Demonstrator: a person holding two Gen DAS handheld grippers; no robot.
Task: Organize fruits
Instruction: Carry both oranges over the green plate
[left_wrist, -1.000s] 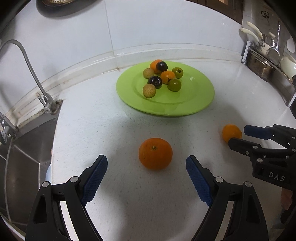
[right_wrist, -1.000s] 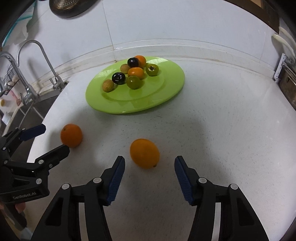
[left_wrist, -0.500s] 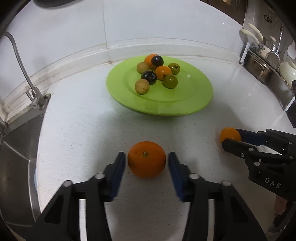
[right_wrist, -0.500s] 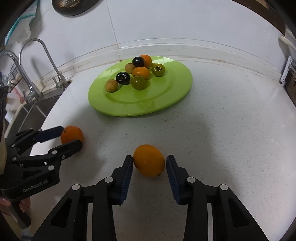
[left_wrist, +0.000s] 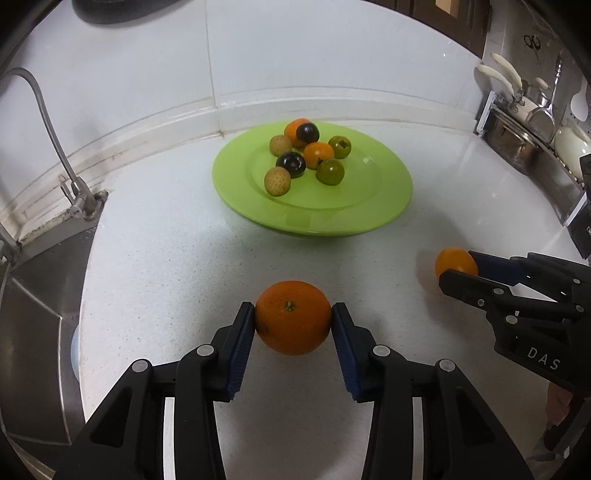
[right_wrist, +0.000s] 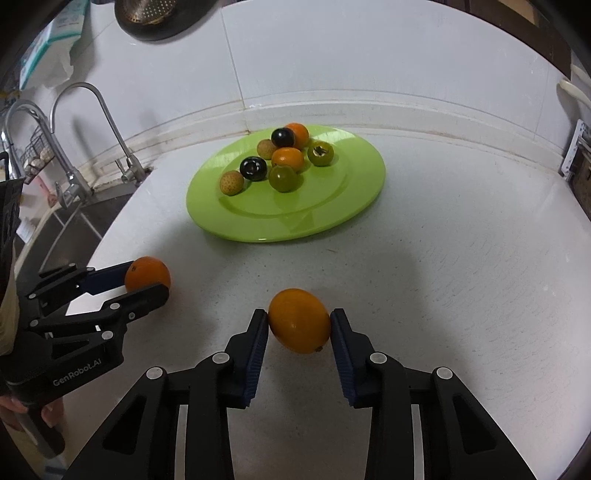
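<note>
The white countertop (left_wrist: 155, 258) is bounded by a raised wall curb at the rear and a steel sink (left_wrist: 33, 317) on the left. Open counter lies between the green plate (left_wrist: 391, 206) and both grippers, and to the right of the plate.

Readable markings: "DAS" on the right gripper body in the left wrist view; "GenRobot.AI" on the left gripper body in the right wrist view.

The left gripper (left_wrist: 293, 317) is clamped on a round, deep-orange orange (left_wrist: 293, 317), stem scar facing the camera, blue pads touching both sides. The right gripper (right_wrist: 299, 321) is clamped on a smoother, yellow-orange oval fruit (right_wrist: 299, 320). Both fruits sit near the counter's front, well apart from the plate, which holds eight small fruits (left_wrist: 306, 155) clustered toward its rear.
</note>
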